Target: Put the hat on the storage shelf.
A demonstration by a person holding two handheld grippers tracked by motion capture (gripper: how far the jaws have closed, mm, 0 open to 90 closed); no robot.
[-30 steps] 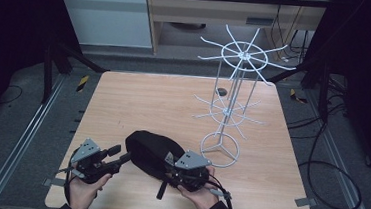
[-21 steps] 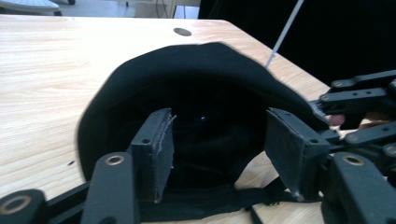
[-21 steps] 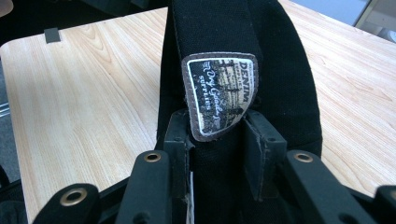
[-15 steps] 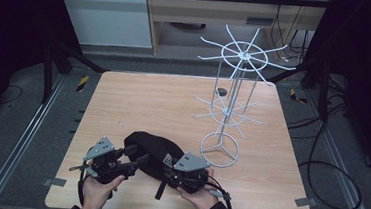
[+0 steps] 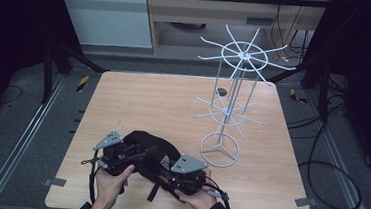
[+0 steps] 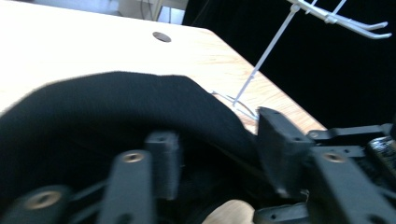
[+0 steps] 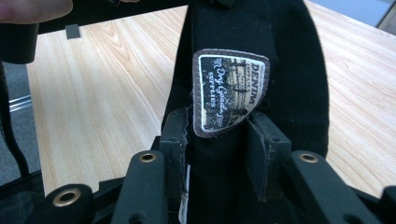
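Note:
A black fabric cap point(image 5: 146, 142) lies at the front of the wooden table point(image 5: 149, 96), between my two grippers. My right gripper point(image 5: 184, 173) is shut on the cap. In the right gripper view its jaws point(image 7: 219, 135) pinch black cloth point(image 7: 289, 70) just below a sewn patch point(image 7: 231, 91) that reads DENIM. My left gripper point(image 5: 119, 153) sits at the cap's left side. In the left gripper view its jaws point(image 6: 219, 144) stand apart, with the cap's curved black edge point(image 6: 116, 102) bulging just past them.
A white wire display rack point(image 5: 232, 88) with spoke arms stands on a ring base point(image 5: 219, 150) right of the cap, close to my right gripper. A small round hole point(image 5: 220, 91) marks the table behind it. The table's front edge is just below both hands.
My left gripper has moved right from the table's front left edge up against the cap. The right gripper has held its grip and barely shifted.

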